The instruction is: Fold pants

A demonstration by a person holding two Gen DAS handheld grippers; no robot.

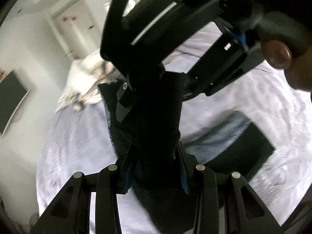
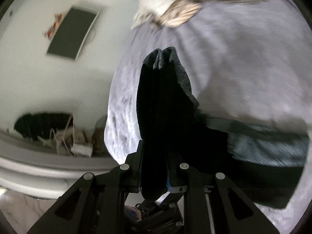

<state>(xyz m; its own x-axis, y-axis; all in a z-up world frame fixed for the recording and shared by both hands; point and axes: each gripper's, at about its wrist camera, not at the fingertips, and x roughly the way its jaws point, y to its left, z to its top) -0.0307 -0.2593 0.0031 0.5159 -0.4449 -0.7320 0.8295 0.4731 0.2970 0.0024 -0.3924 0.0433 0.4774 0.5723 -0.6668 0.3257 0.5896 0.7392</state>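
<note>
The dark pants [image 1: 234, 142] lie partly on the bed, and one end is lifted in a bunch. In the left wrist view my left gripper [image 1: 157, 152] is shut on that dark fabric, with a blue pad on each side of it. Just beyond it my right gripper [image 1: 158, 93] comes in from above and pinches the same bunch, a hand [image 1: 292, 66] behind it. In the right wrist view my right gripper [image 2: 154, 158] is shut on a hanging fold of the pants [image 2: 161, 101]. The rest of the cloth trails off to the right over the sheet.
A lavender sheet [image 1: 78, 146] covers the bed [image 2: 243, 58]. A crumpled white and beige blanket [image 1: 83, 83] lies at the bed's far end [image 2: 169, 3]. A dark screen [image 2: 72, 33] hangs on the white wall [image 1: 11, 99]. Clutter sits on the floor by the bed [image 2: 64, 136].
</note>
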